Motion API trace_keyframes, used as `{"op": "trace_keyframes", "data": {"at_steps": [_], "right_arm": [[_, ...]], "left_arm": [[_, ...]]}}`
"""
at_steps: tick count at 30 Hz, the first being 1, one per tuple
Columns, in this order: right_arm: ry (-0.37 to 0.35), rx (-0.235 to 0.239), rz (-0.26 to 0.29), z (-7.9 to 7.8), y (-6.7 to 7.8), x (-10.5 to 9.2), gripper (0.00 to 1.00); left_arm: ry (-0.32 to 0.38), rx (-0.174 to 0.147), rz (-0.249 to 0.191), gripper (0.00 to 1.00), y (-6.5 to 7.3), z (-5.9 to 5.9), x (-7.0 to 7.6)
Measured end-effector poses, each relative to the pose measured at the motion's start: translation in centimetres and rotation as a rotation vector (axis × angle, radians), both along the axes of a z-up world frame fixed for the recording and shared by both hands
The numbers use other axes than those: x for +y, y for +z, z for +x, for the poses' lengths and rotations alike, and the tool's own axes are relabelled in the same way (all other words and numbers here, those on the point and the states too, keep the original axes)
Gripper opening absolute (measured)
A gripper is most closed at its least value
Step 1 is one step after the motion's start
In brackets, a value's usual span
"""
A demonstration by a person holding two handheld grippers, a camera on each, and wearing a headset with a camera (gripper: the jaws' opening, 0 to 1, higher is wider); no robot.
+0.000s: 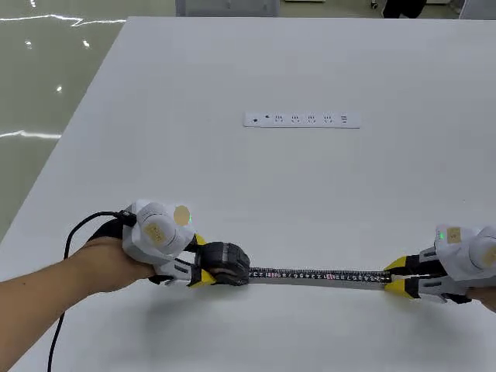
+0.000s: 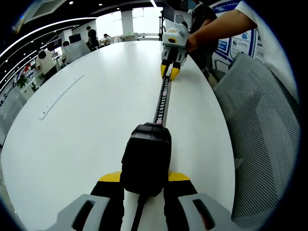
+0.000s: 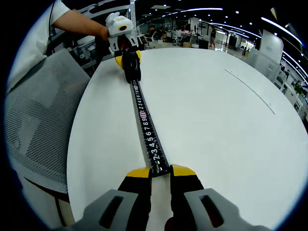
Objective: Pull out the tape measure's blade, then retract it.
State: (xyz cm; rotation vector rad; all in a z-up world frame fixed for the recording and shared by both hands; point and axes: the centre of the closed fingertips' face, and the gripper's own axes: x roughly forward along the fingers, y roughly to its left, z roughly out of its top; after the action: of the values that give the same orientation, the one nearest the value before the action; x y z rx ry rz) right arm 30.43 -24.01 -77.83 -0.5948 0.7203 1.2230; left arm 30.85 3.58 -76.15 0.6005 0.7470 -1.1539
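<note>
Case (image 2: 146, 156): rigid; we clamp it between left gripper (image 1: 203, 263) fingers. Blade (image 3: 147, 130): thin, springy, probably slippery; right gripper (image 3: 159, 171) fingers pinch its tip.

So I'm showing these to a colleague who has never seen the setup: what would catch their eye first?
The black tape measure near the front edge of the white table stands out first: the left gripper clamps it, and the right gripper pinches the end of its blade, which runs straight between the two. Farther back on the table lies a white power strip.
</note>
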Motion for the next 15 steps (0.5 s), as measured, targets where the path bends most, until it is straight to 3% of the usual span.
{"op": "trace_keyframes", "data": {"at_steps": [3,7,15], "right_arm": [[-0.002,0.003,-0.001,0.03,-0.03,-0.01,0.1],[-0.024,0.067,0.006,0.22,-0.11,-0.06,0.1],[-0.03,0.069,-0.01,0.23,-0.14,-0.05,0.11]], "left_arm": [[0.0,0.0,0.001,0.28,0.0,0.0,0.0],[0.011,-0.003,0.0,0.28,0.03,0.12,0.0],[0.016,-0.012,0.001,0.29,0.03,0.15,-0.03]]}}
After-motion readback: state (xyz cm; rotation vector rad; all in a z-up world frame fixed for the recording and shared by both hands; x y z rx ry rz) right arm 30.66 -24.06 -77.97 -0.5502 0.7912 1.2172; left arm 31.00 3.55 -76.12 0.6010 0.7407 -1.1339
